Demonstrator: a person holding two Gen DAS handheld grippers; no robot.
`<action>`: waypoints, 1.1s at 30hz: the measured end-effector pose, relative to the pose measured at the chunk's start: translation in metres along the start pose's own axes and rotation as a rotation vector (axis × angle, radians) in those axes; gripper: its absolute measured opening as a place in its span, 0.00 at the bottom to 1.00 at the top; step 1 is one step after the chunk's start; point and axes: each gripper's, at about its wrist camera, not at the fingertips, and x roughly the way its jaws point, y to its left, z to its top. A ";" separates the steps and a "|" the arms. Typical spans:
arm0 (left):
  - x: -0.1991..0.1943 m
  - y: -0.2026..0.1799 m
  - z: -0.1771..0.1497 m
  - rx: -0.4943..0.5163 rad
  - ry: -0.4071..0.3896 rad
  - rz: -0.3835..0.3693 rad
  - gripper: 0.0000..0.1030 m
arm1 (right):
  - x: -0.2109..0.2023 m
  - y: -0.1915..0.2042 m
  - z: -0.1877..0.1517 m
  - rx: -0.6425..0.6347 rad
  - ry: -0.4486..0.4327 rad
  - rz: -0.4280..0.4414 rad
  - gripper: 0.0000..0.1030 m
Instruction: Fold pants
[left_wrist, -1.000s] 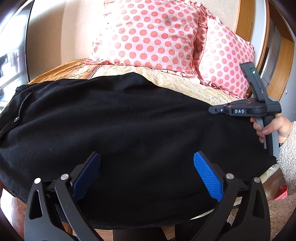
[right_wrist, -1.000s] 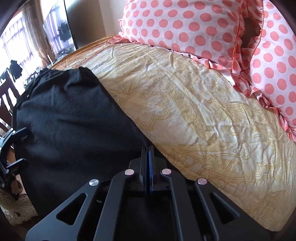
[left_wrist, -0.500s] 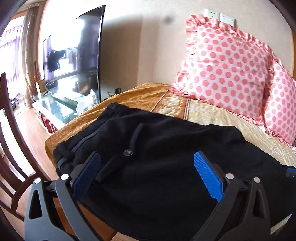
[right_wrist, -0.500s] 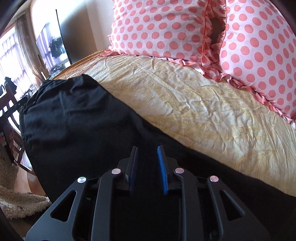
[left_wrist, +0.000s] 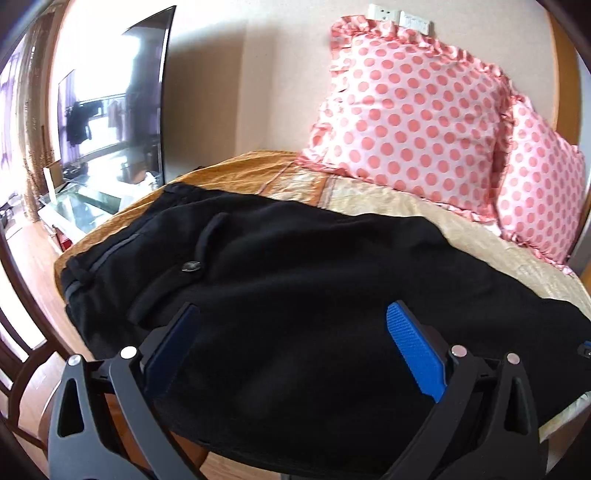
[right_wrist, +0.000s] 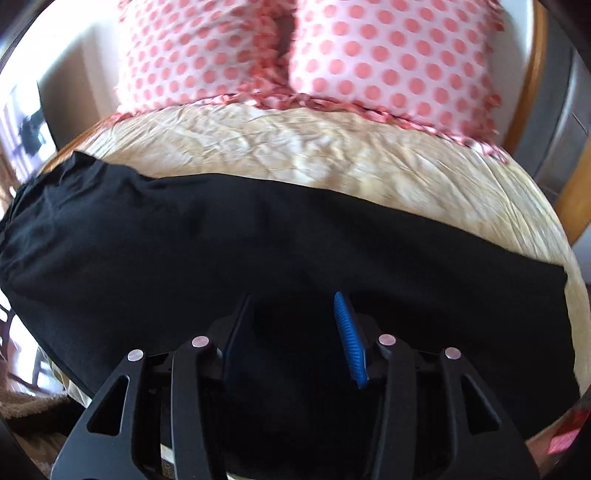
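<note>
I hold both grippers over a pair of black pants (left_wrist: 295, 280) spread flat across the near side of a bed (left_wrist: 388, 199), the fabric running along the mattress edge from one side to the other. Through the left wrist camera, my left gripper (left_wrist: 291, 343) hangs just above the cloth with its jaws spread wide, the blue pads (left_wrist: 415, 354) well apart and nothing between them. The waistband end lies toward the left of that view, with a button (left_wrist: 191, 266) and a pale stripe (left_wrist: 99, 260) along the band visible near the corner of the bed. At the far right edge of the same view, a small dark piece with a blue tip shows over the cloth; I cannot tell what it is.

Through the right wrist camera, my right gripper (right_wrist: 295, 332) sits low over the pants (right_wrist: 258, 240), its jaws parted to a moderate gap and empty, one blue pad (right_wrist: 349, 339) turned edge-on. The picture is blurred, and I cannot tell whether the fingertips touch the fabric. The trouser-leg end finishes in a straight hem (right_wrist: 567, 310) near the right side of the mattress.

Behind the pants, the cream patterned bedspread (right_wrist: 332, 162) stays bare up to two pink polka-dot pillows (left_wrist: 406, 118) propped against the wall. A television (left_wrist: 118, 110) stands to the left of the bed above a glass stand (left_wrist: 81, 195), and part of a wooden chair (left_wrist: 14, 354) shows at the lower left.
</note>
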 end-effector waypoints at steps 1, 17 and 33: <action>0.000 -0.008 0.000 0.010 -0.002 -0.028 0.98 | -0.011 -0.021 -0.005 0.074 -0.030 -0.047 0.45; 0.012 -0.101 -0.019 0.173 0.089 -0.251 0.98 | -0.085 -0.241 -0.097 0.916 -0.154 -0.250 0.39; 0.022 -0.102 -0.023 0.165 0.147 -0.283 0.98 | -0.071 -0.189 -0.070 0.624 -0.119 -0.346 0.29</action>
